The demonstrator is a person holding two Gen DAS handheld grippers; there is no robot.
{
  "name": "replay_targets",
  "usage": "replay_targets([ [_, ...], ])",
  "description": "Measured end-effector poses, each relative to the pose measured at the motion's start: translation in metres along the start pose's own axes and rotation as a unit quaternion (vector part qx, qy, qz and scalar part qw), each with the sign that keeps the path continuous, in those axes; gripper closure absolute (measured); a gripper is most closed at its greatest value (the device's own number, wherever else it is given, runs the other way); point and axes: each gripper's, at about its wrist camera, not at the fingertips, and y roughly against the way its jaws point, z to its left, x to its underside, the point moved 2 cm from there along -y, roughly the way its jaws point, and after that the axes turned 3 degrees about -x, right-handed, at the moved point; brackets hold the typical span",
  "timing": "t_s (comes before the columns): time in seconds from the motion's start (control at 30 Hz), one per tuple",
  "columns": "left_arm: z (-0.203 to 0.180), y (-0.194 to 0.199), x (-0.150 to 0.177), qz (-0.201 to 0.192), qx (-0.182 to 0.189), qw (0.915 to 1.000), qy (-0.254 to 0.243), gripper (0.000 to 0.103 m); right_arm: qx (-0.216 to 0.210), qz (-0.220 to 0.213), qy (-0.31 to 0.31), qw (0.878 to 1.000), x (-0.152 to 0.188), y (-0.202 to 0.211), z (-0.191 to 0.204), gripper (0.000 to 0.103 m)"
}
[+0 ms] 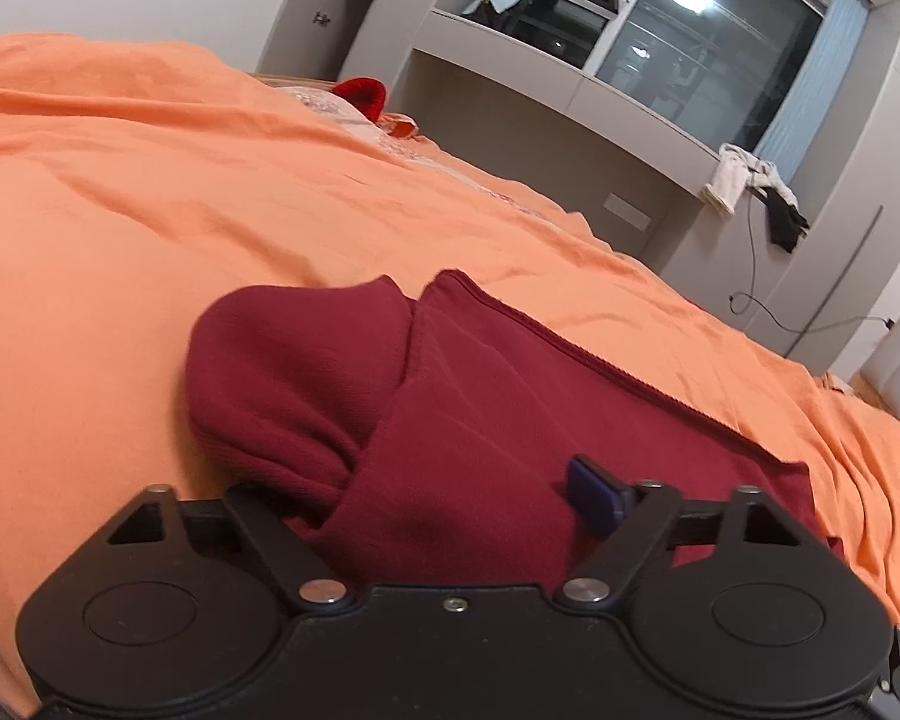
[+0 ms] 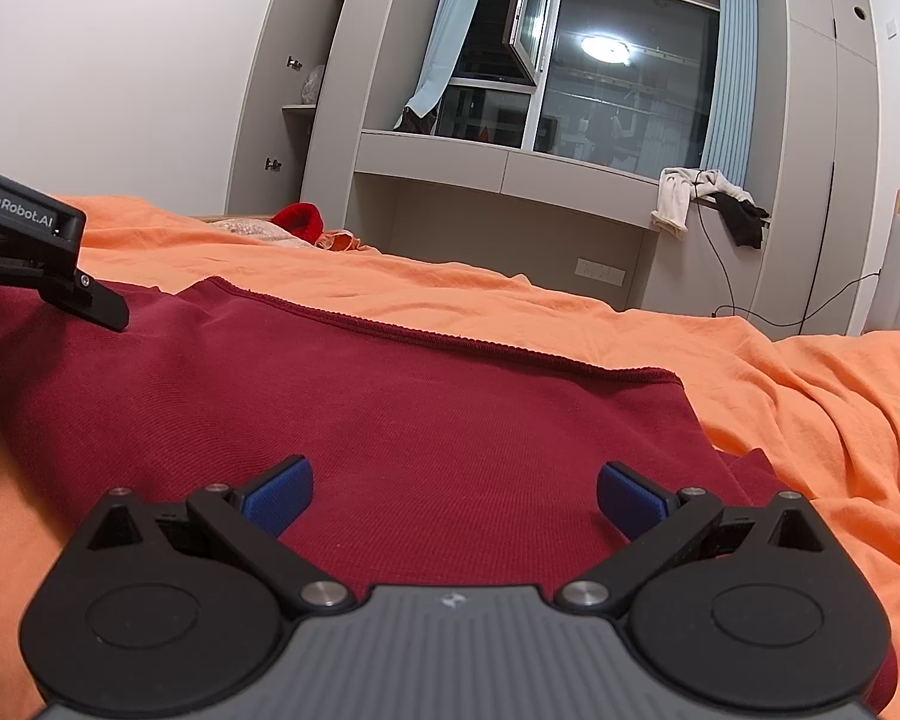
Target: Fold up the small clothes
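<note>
Sleeve (image 1: 282,384) bunches between my left gripper (image 1: 444,498) jaws, unpinched; right gripper (image 2: 453,501) gapes at six o'clock; hasty clamp risks creasing.

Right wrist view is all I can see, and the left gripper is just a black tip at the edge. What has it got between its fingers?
Observer: A bunched fold of the dark red knit garment fills the gap of the left gripper. I cannot tell whether the pads pinch it.
Operator: Which part of the garment is it?
Observer: It seems to run into a sleeve, which is doubled over into a rounded lump on the orange bedsheet.
Operator: Are both pads showing?
Observer: Only one blue pad shows. Cloth hides the other.
</note>
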Motion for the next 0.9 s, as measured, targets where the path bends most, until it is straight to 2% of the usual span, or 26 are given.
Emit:
replay_targets([
  [0.07,0.000,0.000,-0.002,-0.003,0.000,1.0000,0.001,0.039,-0.005,-0.005,0.006,1.000,0.000,0.004,0.000,0.000],
  [0.1,-0.001,0.000,-0.004,-0.004,-0.003,1.0000,-0.002,0.054,-0.013,-0.006,0.010,1.000,-0.001,0.006,-0.001,0.000],
  [0.13,-0.002,-0.001,-0.005,-0.004,-0.007,0.9999,-0.007,0.062,-0.023,-0.008,0.013,1.000,-0.002,0.008,-0.004,0.000],
  [0.23,-0.006,-0.002,-0.012,-0.009,-0.003,0.9999,-0.011,0.074,-0.058,-0.013,0.018,0.998,-0.005,0.018,-0.016,0.000],
  [0.37,-0.027,0.001,-0.026,-0.030,0.006,0.9991,-0.031,0.079,-0.063,-0.024,0.020,0.998,-0.012,0.032,-0.034,0.000],
  [0.47,-0.052,0.007,-0.036,-0.050,0.013,0.9967,-0.062,0.081,-0.040,-0.037,0.017,0.998,-0.018,0.044,-0.054,0.000],
  [0.6,-0.099,0.016,-0.046,-0.075,0.039,0.9906,-0.108,0.084,-0.017,-0.045,-0.021,0.999,-0.024,0.057,-0.090,0.000],
  [0.7,-0.144,0.022,-0.047,-0.089,0.068,0.9818,-0.154,0.084,0.006,-0.049,-0.051,0.997,-0.025,0.066,-0.125,0.000],
  [0.77,-0.176,0.025,-0.040,-0.095,0.088,0.9723,-0.194,0.084,0.030,-0.048,-0.064,0.996,-0.026,0.070,-0.147,0.000],
  [0.9,-0.229,0.034,-0.001,-0.093,0.128,0.9461,-0.283,0.084,0.071,-0.043,-0.091,0.992,-0.028,0.075,-0.188,0.000],
])
